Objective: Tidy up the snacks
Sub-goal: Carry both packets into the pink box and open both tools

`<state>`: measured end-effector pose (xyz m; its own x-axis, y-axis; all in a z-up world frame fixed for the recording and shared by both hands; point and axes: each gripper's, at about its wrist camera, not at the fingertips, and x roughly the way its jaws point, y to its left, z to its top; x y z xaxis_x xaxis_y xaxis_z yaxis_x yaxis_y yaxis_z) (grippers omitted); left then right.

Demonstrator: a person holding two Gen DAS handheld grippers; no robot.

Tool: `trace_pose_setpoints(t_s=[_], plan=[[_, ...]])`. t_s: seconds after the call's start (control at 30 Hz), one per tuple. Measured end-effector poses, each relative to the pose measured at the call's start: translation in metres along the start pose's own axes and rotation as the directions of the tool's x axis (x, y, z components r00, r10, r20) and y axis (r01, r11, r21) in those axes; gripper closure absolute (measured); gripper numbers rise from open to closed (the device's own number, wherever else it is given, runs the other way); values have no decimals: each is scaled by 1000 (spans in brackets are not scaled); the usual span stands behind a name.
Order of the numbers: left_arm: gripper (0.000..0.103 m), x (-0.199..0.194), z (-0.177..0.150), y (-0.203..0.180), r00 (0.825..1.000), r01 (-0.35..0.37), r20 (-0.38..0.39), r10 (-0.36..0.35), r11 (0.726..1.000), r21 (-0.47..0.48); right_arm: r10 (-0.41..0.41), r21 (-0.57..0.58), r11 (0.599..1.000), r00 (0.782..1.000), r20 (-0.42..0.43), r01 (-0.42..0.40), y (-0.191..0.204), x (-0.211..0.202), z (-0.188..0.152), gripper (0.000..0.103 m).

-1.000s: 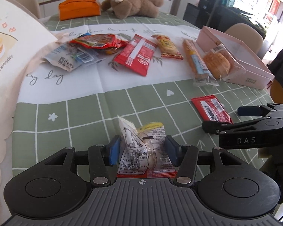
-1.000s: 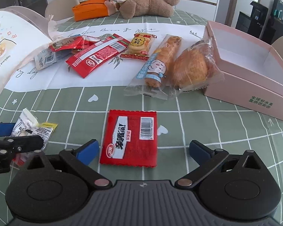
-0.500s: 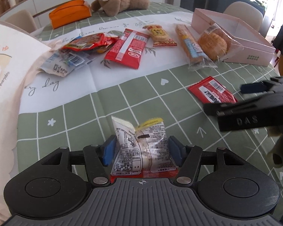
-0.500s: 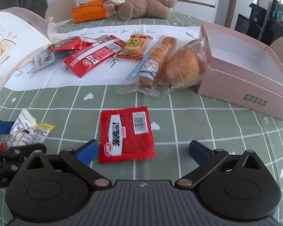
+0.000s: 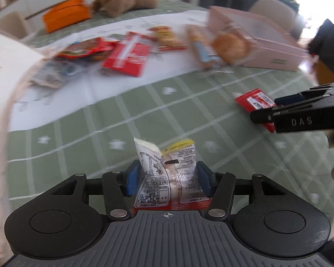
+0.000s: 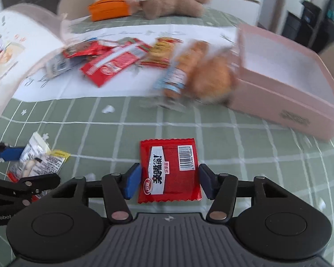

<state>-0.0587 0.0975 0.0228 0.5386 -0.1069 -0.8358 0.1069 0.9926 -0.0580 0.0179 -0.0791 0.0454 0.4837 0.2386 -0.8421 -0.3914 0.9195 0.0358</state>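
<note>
The tabletop [image 6: 245, 146] has a green checked cloth. On it lie a white paper sheet [image 6: 62, 89] with several snack packets, a pink box [image 6: 285, 89], an orange pouch [image 6: 109, 9] and a plush bear [image 6: 176, 0] at the far edge.

Right hand-held gripper [image 6: 169, 181] just closing, blue pads flanking a red snack packet [image 6: 169, 170] (barcode up) on the green checked counter [image 6: 245, 138]. At far left, left hand-held gripper [image 6: 22, 166] around a clear snack packet [image 6: 39, 161].
</note>
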Motion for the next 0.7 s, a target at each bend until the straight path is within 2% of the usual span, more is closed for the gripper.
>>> trace_pose_setpoints(t_s=[0.13, 0.2, 0.27, 0.37, 0.43, 0.53, 0.6, 0.67, 0.7], plan=[[45, -10, 12, -22, 994, 98, 40, -99, 995, 34, -84, 28, 996, 996, 26, 83, -32, -33, -11, 47], [46, -19, 30, -29, 985, 152, 79, -154, 988, 27, -125, 49, 991, 990, 58, 122, -51, -54, -12, 47], [46, -30, 61, -36, 968, 212, 138, -212, 977, 14, -156, 77, 986, 983, 101, 149, -68, -75, -8, 47], [45, -45, 125, -51, 923, 309, 231, -306, 951, 26, -193, 120, 978, 964, 185, 173, -93, -105, 14, 47], [45, -47, 174, -65, 897, 358, 255, -361, 932, 59, -203, 138, 975, 949, 240, 174, -108, -119, 37, 47], [45, -28, 231, -84, 880, 402, 244, -407, 913, 71, -217, 163, 971, 932, 289, 176, -129, -121, 67, 47], [45, -1, 262, -97, 884, 412, 223, -412, 910, 48, -237, 173, 966, 928, 288, 193, -141, -107, 82, 47], [45, 37, 284, -110, 882, 439, 169, -440, 897, 47, -231, 178, 966, 935, 271, 187, -152, -86, 92, 45], [46, 58, 290, -114, 887, 440, 131, -443, 896, 53, -227, 175, 967, 939, 256, 186, -157, -74, 95, 43]])
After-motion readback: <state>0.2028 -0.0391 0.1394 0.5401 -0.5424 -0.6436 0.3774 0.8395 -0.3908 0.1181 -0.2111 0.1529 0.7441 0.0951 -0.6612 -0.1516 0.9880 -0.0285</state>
